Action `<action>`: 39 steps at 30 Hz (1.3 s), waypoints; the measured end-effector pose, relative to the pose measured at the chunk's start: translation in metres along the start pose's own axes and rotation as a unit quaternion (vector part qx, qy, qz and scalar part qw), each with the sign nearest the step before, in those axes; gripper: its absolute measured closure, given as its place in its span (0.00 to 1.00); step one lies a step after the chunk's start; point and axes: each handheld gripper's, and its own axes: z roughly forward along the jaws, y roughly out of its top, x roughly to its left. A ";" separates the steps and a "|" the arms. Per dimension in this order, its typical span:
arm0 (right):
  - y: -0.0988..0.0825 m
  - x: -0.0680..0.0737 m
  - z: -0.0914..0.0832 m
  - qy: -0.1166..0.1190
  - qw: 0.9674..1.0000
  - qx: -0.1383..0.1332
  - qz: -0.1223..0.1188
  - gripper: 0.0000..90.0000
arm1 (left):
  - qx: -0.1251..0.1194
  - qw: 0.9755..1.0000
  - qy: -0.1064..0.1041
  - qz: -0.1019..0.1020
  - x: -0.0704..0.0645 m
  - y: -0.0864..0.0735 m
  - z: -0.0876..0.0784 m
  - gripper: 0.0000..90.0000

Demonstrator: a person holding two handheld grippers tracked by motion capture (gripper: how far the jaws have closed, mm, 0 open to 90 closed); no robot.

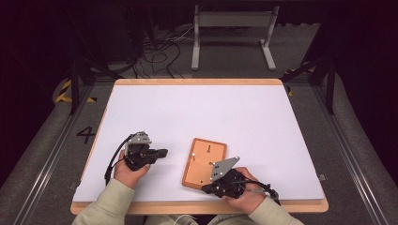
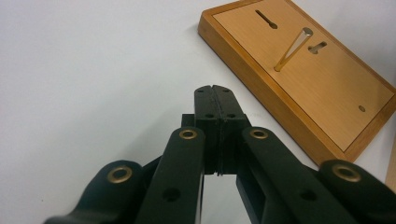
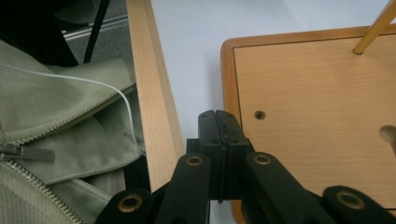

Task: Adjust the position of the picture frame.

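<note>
Wooden board (image 1: 205, 163) lies near table's front edge (image 1: 197, 205), right gripper (image 1: 206, 189) overhanging.

bright, even light from above washes the white surface (image 1: 211, 117) almost shadowless, while the room behind it stays dark. the high view is soft and grainy. in both gripper views the near black linkage blurs.

The right gripper (image 1: 210, 186) covers the wooden board's (image 1: 202, 159) near corner in the high view — in the right gripper view the brass peg (image 3: 376, 29) runs off the top edge.
</note>
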 end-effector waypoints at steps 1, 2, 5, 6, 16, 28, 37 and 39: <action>0.000 0.000 0.001 -0.003 1.000 0.005 -0.005 1.00 | -0.001 1.000 0.000 0.000 0.000 0.000 0.000 1.00; 0.000 0.001 0.001 -0.002 1.000 0.010 -0.011 1.00 | -0.001 1.000 0.001 0.001 0.000 0.000 0.000 0.99; 0.000 0.002 0.003 -0.006 1.000 0.020 -0.012 1.00 | -0.005 1.000 0.002 0.000 0.000 0.000 0.000 1.00; 0.000 0.003 0.003 -0.005 1.000 0.022 -0.013 1.00 | -0.005 1.000 0.002 -0.001 0.000 0.000 0.000 1.00; -0.003 0.001 0.007 -0.024 0.998 0.060 -0.022 1.00 | -0.002 1.000 0.000 0.001 0.000 0.000 0.002 1.00; -0.019 -0.027 -0.016 -0.072 0.995 0.059 0.020 1.00 | -0.001 1.000 0.002 -0.001 0.001 0.001 0.003 1.00; -0.027 -0.045 -0.025 -0.103 0.993 0.045 0.044 1.00 | -0.003 1.000 0.011 0.000 0.002 0.001 0.004 1.00; -0.027 -0.049 -0.026 -0.108 0.992 0.041 0.047 1.00 | -0.004 1.000 0.014 -0.002 0.003 0.002 0.004 1.00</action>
